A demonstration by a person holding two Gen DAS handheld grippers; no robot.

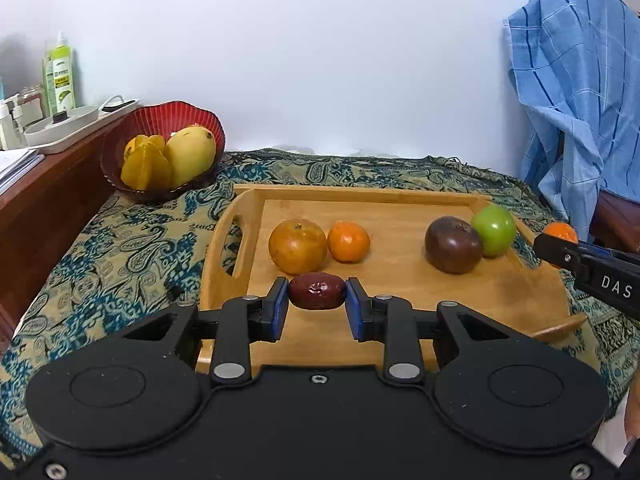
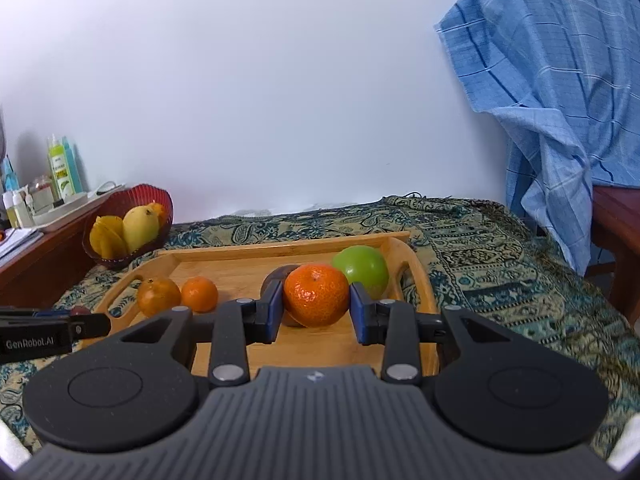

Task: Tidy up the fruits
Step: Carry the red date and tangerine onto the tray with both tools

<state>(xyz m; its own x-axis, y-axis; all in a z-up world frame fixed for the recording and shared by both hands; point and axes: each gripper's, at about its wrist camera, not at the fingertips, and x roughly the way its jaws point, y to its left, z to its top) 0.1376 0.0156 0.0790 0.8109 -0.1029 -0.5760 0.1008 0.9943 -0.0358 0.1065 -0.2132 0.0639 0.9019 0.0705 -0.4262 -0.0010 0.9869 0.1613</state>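
Clamped between the left claw's (image 1: 317, 294) blue pads, a dark red date (image 1: 317, 291) hangs above the wooden tray's (image 1: 400, 320) near edge. Over the same tray, the right claw (image 2: 316, 300) grips a tangerine (image 2: 316, 294).

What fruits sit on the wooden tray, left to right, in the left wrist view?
Large orange → small mandarin → dark purple fruit → green apple. The red date is clamped in the left gripper, not resting on the tray.

Two wrist cameras, low and close, facing the wall.
Both share the wooden tray (image 1: 248, 216) (image 2: 416, 264); left view from its near-left, right view from its near-right.
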